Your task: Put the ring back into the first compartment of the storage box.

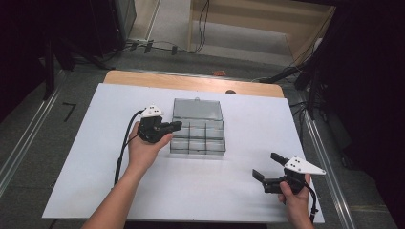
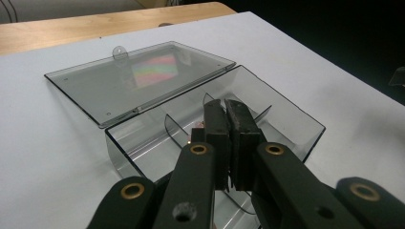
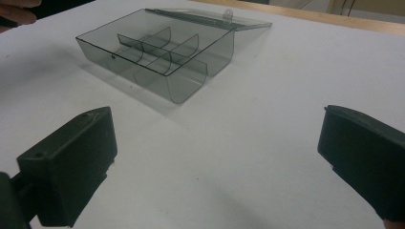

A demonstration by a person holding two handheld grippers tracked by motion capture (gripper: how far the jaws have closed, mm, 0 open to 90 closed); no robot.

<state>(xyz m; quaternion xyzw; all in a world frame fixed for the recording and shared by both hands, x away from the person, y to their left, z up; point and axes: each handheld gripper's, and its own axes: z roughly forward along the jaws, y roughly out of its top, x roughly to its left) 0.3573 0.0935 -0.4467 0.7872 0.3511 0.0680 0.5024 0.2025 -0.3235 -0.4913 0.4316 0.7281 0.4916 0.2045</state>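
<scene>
Jaws first: left gripper [image 1: 177,125] pressed together, nothing visibly pinched, tips poised over the near-left compartments of the box [image 2: 286,114]; right gripper [image 1: 268,165] spread wide and bare, parked low near the desk's right front corner, well apart from the box.

Largest down:
- Desk [image 1: 95,157]: white sheet over a wooden top, bare apart from the box.
- Box: clear smoked plastic, mid-desk, open, divided into small compartments by curved walls; all apparently bare, though glare hides some floors.
- Lid [image 2: 124,81]: swung fully back, lying flat behind the box on its hinge, small tab at the far edge.
- Something tiny and pale-reddish glimpsed just past the left tips in the left gripper view; too small to name.

Likely trouble from here:
- Light box, nothing bracing it; closed tips catching a divider or wall could skid or tip it.
- Reaching for the lid with shut jaws would merely push it.
- Slick plastic, thin lid edge: a shallow pinch could slip and let it snap back.
</scene>
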